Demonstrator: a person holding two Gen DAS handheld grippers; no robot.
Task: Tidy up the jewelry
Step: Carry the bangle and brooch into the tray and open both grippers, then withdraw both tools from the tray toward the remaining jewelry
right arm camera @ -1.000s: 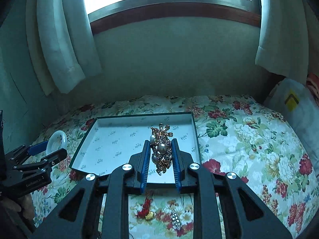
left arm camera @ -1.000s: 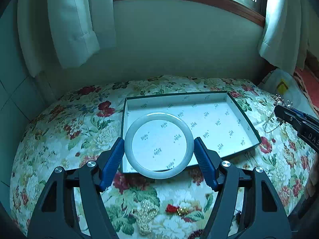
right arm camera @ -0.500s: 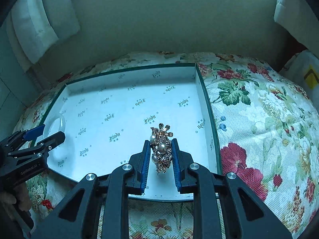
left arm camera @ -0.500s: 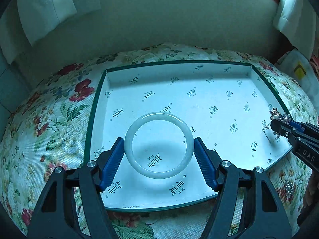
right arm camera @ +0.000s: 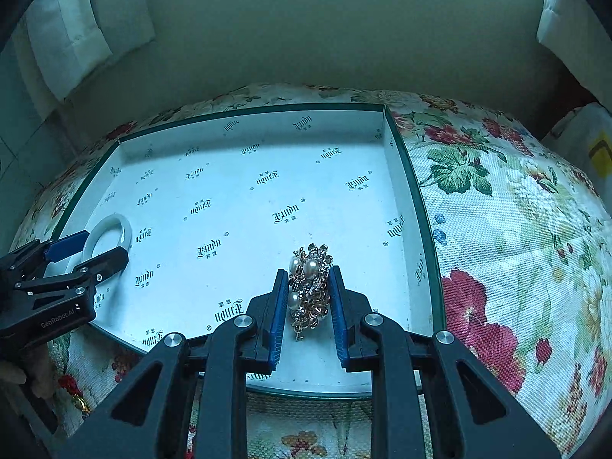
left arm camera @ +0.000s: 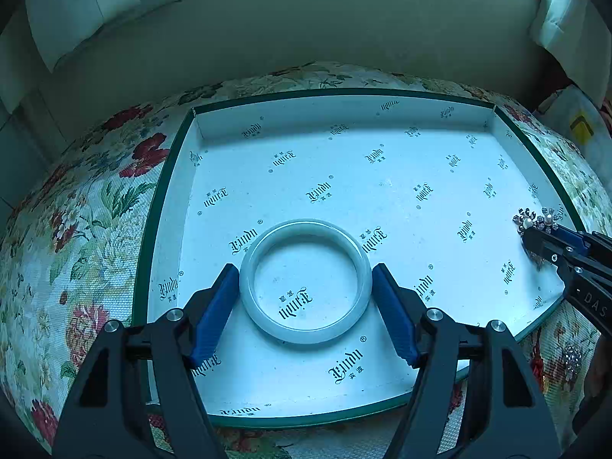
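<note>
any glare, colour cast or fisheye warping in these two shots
Left wrist view: blue-green cast; the box rim bows outward, black vignette in the corners, the bangle sharp, no harsh glare. Right wrist view: same cast and bowing, the pearl brooch sharp between the pads, the curtain stretched at the edge.

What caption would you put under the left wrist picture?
Left claw holds a pale bangle over the white box on a flowery cloth.

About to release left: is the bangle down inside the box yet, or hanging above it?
Inside the box; whether the bangle touches the floor, cannot tell. The left gripper pinches it between both pads.
</note>
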